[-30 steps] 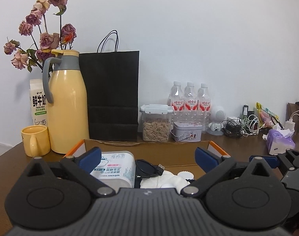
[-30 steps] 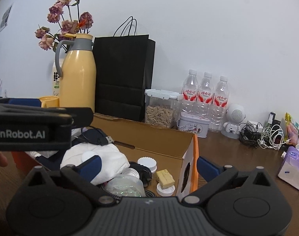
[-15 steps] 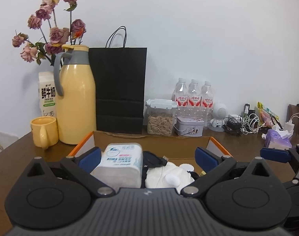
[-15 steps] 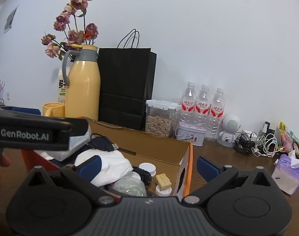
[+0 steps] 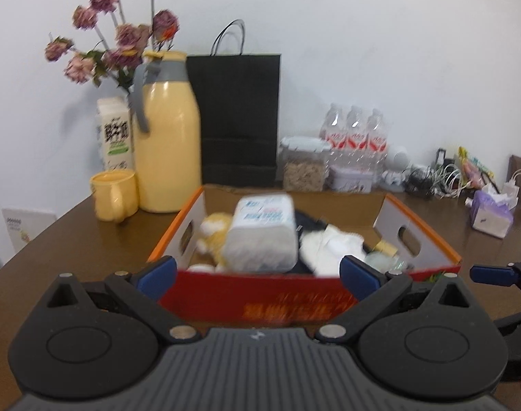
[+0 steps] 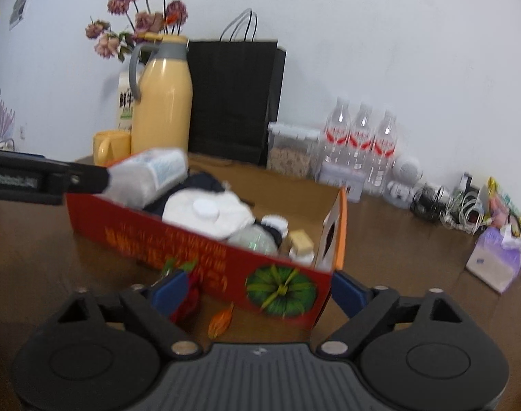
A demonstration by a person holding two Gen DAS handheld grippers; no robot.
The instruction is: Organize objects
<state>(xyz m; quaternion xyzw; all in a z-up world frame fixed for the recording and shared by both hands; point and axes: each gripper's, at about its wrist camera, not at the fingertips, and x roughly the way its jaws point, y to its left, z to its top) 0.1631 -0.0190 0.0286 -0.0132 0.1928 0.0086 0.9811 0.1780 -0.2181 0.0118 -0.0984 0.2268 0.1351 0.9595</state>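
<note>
A red and orange cardboard box (image 5: 260, 303) sits on the brown table, full of clutter: a white tissue pack (image 5: 262, 231), a yellow plush toy (image 5: 214, 234), white cloth (image 5: 332, 245) and small jars. My left gripper (image 5: 257, 272) is open and empty, just in front of the box's near wall. My right gripper (image 6: 258, 291) is open and empty before the box's front right corner (image 6: 323, 274). In the right wrist view the box (image 6: 198, 253) shows a pumpkin print and the tissue pack (image 6: 150, 174) sits by the left gripper's finger (image 6: 44, 179).
Behind the box stand a yellow thermos (image 5: 168, 133), yellow mug (image 5: 114, 195), milk carton (image 5: 114, 133), dried flowers, black paper bag (image 5: 238, 116), snack jar (image 5: 303, 164), three water bottles (image 5: 358, 137) and tangled cables (image 5: 435, 178). A purple tissue pack (image 5: 491, 214) lies right. Sweets (image 6: 221, 320) lie before the box.
Both grippers have pulled back and risen from above the box's contents. The whole box with its red front wall now shows ahead of them. Both stay open.
</note>
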